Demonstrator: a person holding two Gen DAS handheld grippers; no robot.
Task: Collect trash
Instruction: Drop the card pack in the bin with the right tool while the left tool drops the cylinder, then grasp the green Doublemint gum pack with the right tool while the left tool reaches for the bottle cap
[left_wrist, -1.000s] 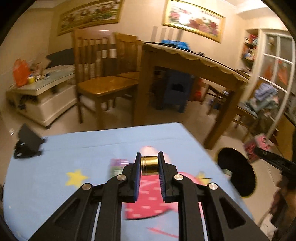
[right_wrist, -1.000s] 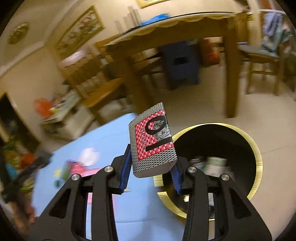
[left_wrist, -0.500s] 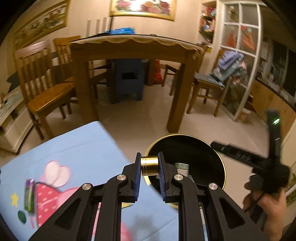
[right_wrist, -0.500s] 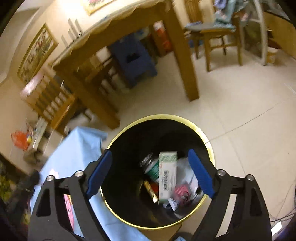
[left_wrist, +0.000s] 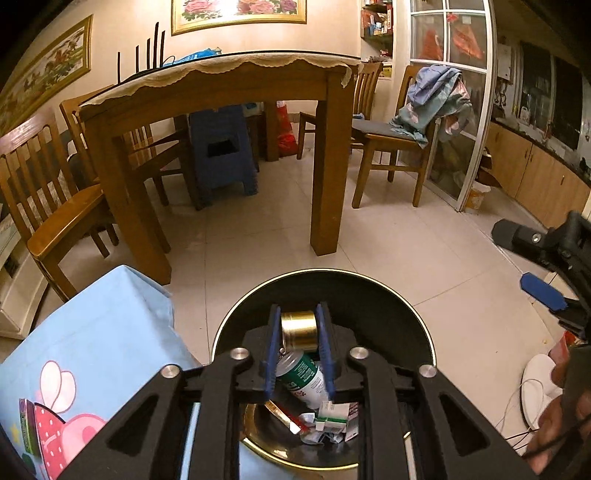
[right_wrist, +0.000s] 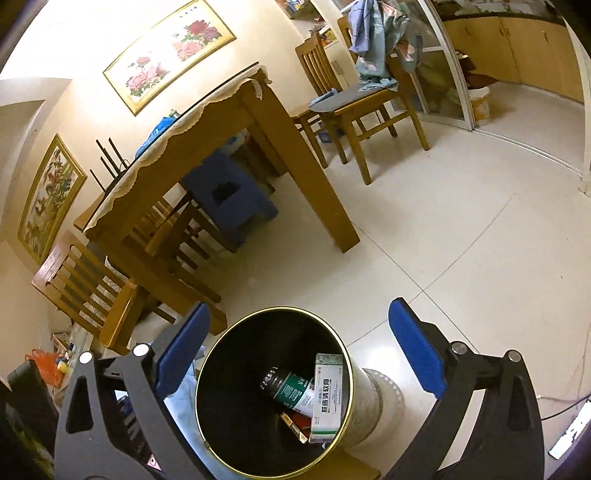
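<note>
Left gripper (left_wrist: 298, 328), directly above the mouth of the black, gold-rimmed trash bin (left_wrist: 399, 295); its jaws have just been opening, and the small gold tin (left_wrist: 299, 330) sits between the blue pads, whether gripped or already slipping cannot be told. The tin's short cylinder axis runs across the jaws, from pad to pad, roughly level; one flat end faces each pad. Below it in the bin lie a green-labelled bottle (left_wrist: 306, 376) and a green-and-white carton (left_wrist: 332, 410).

Right gripper (right_wrist: 295, 354), jaws spread wide and empty, has just been opening and is poised over the same bin (right_wrist: 218, 354), which sits just beyond its fingertips.

Risk, as a judgement: the tin hangs above the bin's near half, close to the blue tablecloth (left_wrist: 92, 350). Released at a tilt, it could roll off a pad, strike the rim, and bounce onto the tiled floor (left_wrist: 258, 236).
</note>
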